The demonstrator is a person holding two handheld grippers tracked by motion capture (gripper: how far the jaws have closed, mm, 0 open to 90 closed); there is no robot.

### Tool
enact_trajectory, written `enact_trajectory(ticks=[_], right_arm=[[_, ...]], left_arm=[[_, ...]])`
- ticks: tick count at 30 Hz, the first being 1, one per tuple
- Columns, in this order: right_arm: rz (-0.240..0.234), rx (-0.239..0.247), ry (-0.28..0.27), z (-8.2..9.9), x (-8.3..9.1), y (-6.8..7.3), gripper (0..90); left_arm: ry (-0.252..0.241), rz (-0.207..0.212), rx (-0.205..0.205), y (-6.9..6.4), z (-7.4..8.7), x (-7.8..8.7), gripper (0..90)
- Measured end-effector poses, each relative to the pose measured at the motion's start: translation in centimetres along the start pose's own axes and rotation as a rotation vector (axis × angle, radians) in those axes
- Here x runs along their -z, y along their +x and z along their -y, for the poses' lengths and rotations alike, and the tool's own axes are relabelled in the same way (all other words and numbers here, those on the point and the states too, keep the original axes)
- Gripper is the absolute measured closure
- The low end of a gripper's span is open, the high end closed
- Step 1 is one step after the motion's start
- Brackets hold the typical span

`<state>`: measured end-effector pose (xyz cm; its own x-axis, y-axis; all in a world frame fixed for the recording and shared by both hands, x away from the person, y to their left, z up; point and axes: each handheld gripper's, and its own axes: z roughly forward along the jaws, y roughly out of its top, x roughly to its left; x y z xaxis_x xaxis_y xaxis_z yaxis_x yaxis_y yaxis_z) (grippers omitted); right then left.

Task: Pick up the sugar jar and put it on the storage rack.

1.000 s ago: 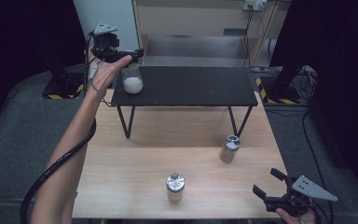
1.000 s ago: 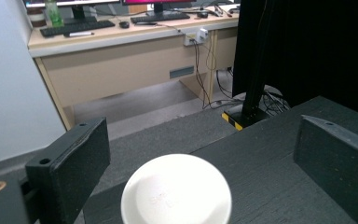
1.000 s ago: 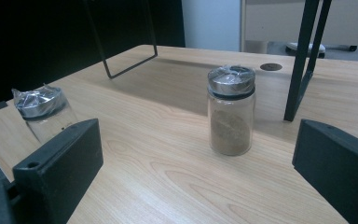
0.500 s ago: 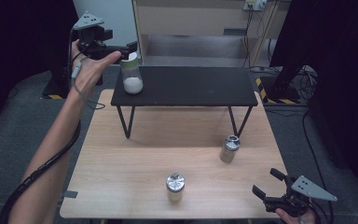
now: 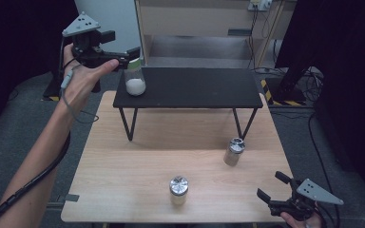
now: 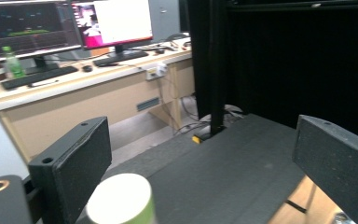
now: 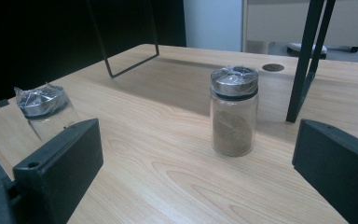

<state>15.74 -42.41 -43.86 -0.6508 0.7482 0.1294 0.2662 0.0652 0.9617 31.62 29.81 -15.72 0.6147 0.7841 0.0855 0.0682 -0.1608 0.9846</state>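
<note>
We see a light wood-grain table (image 5: 123,185), smooth w/ a matt finish. The raised shelf (image 5: 195,88) looks matt black, on thin black metal legs. Two clear glass jars (image 7: 233,112) (image 7: 44,114) carry shiny metal caps under crinkly clear plastic film. Gripper pads (image 7: 60,163) look like matt black foam, approx. rough-textured. The jar on the shelf (image 5: 135,78) is clear glass.

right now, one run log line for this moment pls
left gripper: open, by jar of white powder on black shelf | right gripper: open, idle | two spice jars on wooden table
</note>
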Motion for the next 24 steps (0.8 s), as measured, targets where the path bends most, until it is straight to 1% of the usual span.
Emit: enact_trajectory(ticks=[7,11,13,19,21,24], right_arm=[[-0.001,0.002,0.003,0.0,0.0,0.0,2.3],[-0.001,0.004,0.003,-0.1,0.0,0.0,2.4],[-0.001,0.004,0.003,-0.1,0.0,0.1,2.4],[-0.002,0.005,0.005,-0.1,-0.1,0.1,2.4],[-0.001,0.005,0.006,-0.1,-0.1,0.1,2.4],[-0.001,0.004,0.006,-0.1,-0.1,0.1,2.4]], left_arm=[[-0.01,0.069,-0.032,-1.2,0.3,1.0,3.4],[-0.017,0.094,-0.05,-1.9,0.9,1.7,3.4],[-0.024,0.11,-0.046,-2.1,1.3,2.0,3.4],[-0.022,0.133,-0.051,-2.5,2.3,2.9,3.3],[-0.031,0.144,-0.044,-2.5,2.8,3.3,3.3],[-0.039,0.159,-0.045,-2.5,3.7,3.8,3.2]])
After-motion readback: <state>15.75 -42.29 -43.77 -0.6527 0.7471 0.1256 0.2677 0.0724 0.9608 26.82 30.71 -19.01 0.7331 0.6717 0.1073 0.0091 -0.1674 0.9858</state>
